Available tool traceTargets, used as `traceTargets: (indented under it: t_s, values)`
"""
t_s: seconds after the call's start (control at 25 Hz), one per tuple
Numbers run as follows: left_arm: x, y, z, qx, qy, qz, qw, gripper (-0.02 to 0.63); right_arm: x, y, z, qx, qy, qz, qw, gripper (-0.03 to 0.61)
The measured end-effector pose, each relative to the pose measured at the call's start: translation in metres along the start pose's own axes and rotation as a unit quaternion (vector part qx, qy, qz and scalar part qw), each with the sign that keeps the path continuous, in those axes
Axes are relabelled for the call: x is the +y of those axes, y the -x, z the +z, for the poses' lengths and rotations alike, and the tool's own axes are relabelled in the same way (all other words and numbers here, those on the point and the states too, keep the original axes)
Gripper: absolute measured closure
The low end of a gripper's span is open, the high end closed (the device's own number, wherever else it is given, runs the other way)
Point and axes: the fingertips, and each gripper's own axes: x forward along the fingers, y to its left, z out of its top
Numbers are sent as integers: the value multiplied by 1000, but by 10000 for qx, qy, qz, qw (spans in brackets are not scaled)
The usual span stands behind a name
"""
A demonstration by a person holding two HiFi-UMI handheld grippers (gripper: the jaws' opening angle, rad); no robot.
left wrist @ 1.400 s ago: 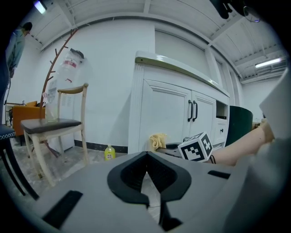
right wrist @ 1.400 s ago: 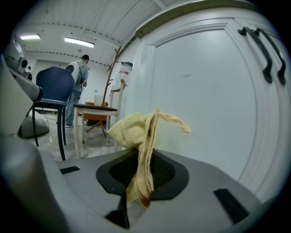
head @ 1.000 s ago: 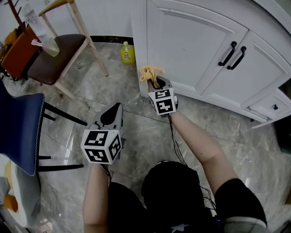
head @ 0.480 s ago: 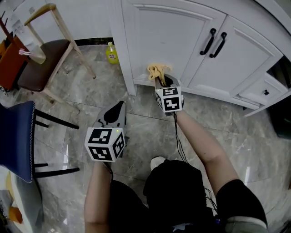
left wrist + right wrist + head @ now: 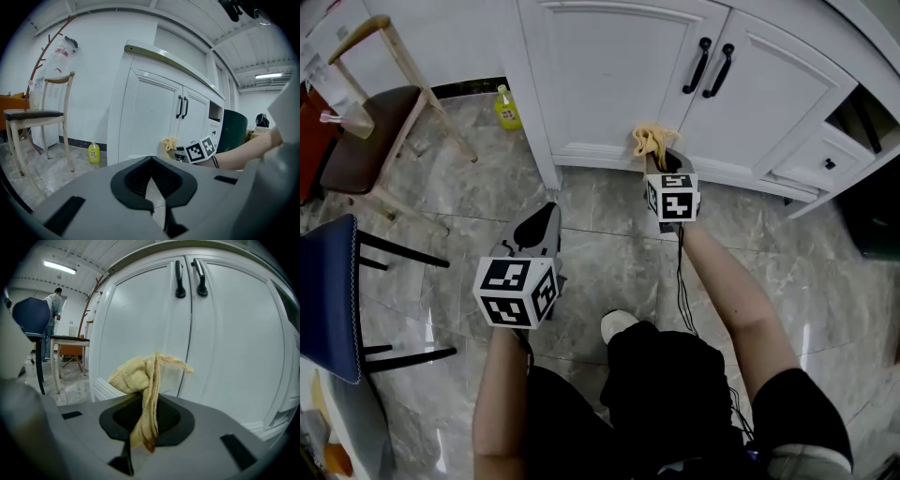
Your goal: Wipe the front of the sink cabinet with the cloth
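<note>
The right gripper (image 5: 658, 159) is clamped on a yellow cloth (image 5: 651, 140); in the right gripper view the cloth (image 5: 144, 380) runs down between the closed jaws of that gripper (image 5: 140, 437) and bunches into a soft wad above them. The wad sits at the lower edge of the white sink cabinet (image 5: 609, 66), low on the left door and close to the seam between the two doors, though whether it presses on the paint cannot be told. Above it are the two black door handles (image 5: 712, 66), side by side. The left gripper (image 5: 540, 223) is held lower and to the left, well apart from the cabinet, over the grey marble floor (image 5: 600, 234); its jaws are closed together with nothing between them (image 5: 157, 206). A small yellow bottle (image 5: 507, 108) stands on the floor by the cabinet's left corner. Farther left are a wooden chair (image 5: 366, 141) with a dark seat and a blue chair (image 5: 328, 281).
</note>
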Motion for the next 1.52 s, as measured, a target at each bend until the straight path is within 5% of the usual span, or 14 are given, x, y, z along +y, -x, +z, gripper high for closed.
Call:
traceTargets:
  t_s: [0.36,0.56,0.76,1.04,1.36,1.52]
  values:
    - [3,56,-13,-111,75,92,9999,597,2,53,0,67,22,-185,9998,497]
    - [31,93,-15,-229,169,482,9984,597,69,58,20,-75,507,563,9971,497]
    - [87,126,-4,-385,17,1260,9913,597,182,35,69,-446,958,1630,9810,499]
    - [155,165,50,-543,-297,2008,9777,597,288,33,137,-213,59,2627,9646,499]
    - [157,189,60,-81,852,2335,9686,597,277,80,144,758,305,2817,9560,499]
    - [141,223,94,206,864,2425,9661,597,267,110,181,1040,212,2764,9552,499]
